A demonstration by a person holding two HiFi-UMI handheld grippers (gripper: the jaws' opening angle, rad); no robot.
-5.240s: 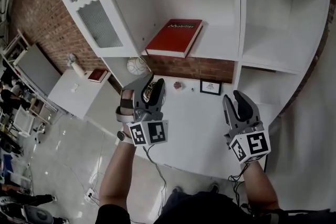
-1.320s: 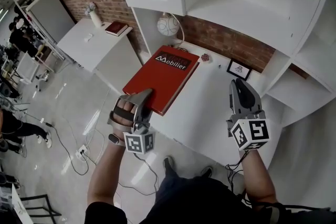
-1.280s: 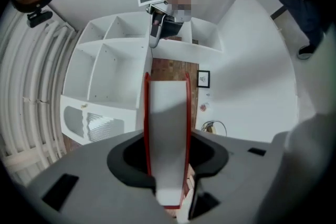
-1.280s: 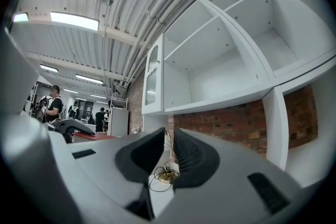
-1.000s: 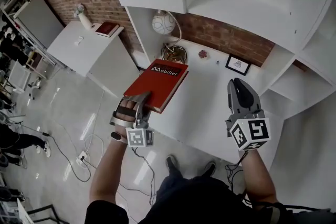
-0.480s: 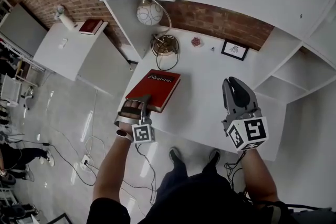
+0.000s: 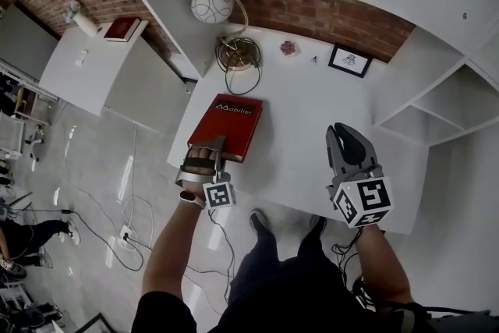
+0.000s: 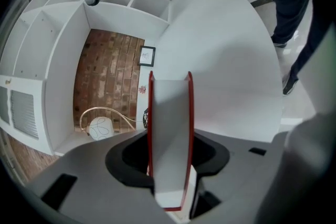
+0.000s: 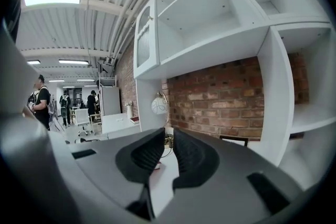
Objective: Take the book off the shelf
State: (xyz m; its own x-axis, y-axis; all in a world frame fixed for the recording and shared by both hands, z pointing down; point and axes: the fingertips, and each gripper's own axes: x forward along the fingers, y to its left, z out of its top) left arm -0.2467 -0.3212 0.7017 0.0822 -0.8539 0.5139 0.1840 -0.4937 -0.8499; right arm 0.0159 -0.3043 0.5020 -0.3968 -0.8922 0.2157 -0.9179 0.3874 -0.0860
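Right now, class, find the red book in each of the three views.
Head view: red book left of centre, at the white table's left end.
Left gripper view: book centre, edge-on, pages showing.
Right gripper view: only a red sliver low centre, perhaps it.
Shared landmark: round white lamp.

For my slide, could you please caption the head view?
Left hand-held gripper grips the red book at the white desk.

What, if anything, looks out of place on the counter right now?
Nothing spilled or damaged. The red book is skewed near the counter's left front corner, one end in the left claw.
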